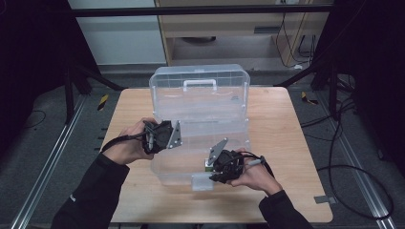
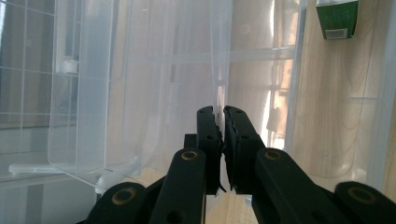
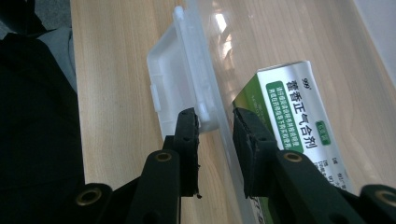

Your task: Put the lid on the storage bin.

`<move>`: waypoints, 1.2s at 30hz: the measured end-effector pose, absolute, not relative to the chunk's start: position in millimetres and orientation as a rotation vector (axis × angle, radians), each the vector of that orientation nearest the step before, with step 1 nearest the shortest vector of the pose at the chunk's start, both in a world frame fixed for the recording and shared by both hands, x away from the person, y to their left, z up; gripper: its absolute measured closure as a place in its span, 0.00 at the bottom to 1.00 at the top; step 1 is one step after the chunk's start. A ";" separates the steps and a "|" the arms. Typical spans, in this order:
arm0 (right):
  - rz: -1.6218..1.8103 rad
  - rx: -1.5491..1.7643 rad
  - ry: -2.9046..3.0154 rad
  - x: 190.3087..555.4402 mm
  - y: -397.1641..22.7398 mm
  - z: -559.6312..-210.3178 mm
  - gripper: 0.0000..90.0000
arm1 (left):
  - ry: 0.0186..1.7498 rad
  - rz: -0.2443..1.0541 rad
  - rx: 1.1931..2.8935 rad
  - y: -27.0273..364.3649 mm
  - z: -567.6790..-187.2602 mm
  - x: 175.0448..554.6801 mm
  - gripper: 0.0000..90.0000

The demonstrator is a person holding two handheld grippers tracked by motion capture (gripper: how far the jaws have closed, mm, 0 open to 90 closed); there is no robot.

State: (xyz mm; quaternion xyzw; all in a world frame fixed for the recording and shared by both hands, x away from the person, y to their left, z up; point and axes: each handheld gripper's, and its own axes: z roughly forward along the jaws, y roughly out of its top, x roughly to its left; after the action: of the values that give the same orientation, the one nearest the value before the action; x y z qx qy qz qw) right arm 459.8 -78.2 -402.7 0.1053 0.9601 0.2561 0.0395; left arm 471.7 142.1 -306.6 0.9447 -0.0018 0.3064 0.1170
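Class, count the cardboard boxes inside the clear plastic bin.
1: a green-and-white cardboard box lies at the clear plastic bin's near wall, beside the right hand-held gripper. Others may be hidden.

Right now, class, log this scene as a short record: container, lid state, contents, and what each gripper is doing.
container: clear plastic box on wooden table
lid: open, standing up at the back
contents: green-and-white carton inside, near the front wall
left gripper: shut on the box's thin left wall
right gripper: jaws astride the front wall beside the latch, grip unclear
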 end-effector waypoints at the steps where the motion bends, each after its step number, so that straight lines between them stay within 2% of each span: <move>1: 0.783 0.321 2.939 459.7 -78.0 -402.7 0.80 | -0.008 0.901 2.761 141.7 -307.6 470.9 0.94; 36: 0.841 0.367 2.847 450.2 -82.1 -404.8 0.76 | 0.049 0.815 2.801 141.2 -322.5 450.4 0.92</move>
State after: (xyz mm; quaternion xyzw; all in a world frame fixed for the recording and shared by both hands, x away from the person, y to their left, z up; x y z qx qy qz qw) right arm 450.2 -82.1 -404.8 0.1224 0.9491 0.2804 0.0753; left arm 450.4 141.2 -322.5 0.9540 0.0167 0.2778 0.1119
